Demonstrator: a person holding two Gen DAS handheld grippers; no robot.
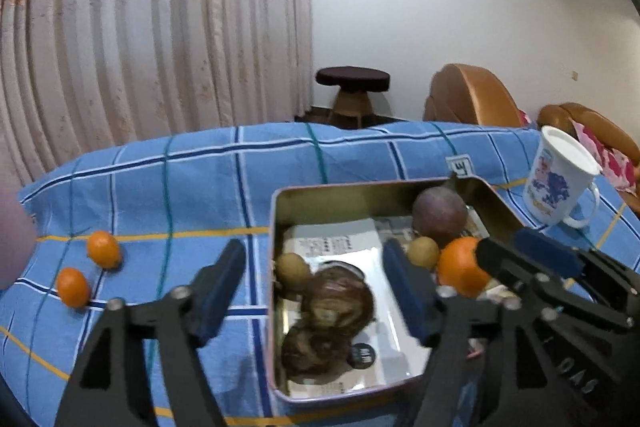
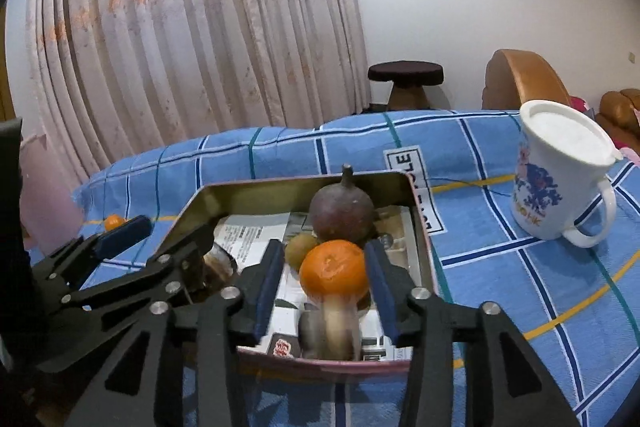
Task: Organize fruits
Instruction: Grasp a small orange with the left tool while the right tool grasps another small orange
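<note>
Hovering over a metal tin (image 2: 420, 223), the right gripper (image 2: 324, 287) has its blue pads either side of an orange (image 2: 334, 273); narrow gaps show between pads and fruit, so whether it grips is unclear. Behind the orange in the tin sit a small green-brown fruit (image 2: 300, 249) and a dark purple fruit (image 2: 342, 217) with a stem. The tin rests on a blue checked cloth (image 2: 500, 267) covering the surface, with printed paper (image 1: 340, 247) lining its bottom.

The left gripper (image 1: 314, 283) is wide open and empty, one finger over the cloth, the other over the tin. Below it lie two brown, blurred fruits (image 1: 336, 303) and another small green-brown one (image 1: 292, 267). Two small oranges (image 1: 103, 249) lie on the cloth well left of the tin. A white mug (image 2: 560, 183) stands to its right.
</note>
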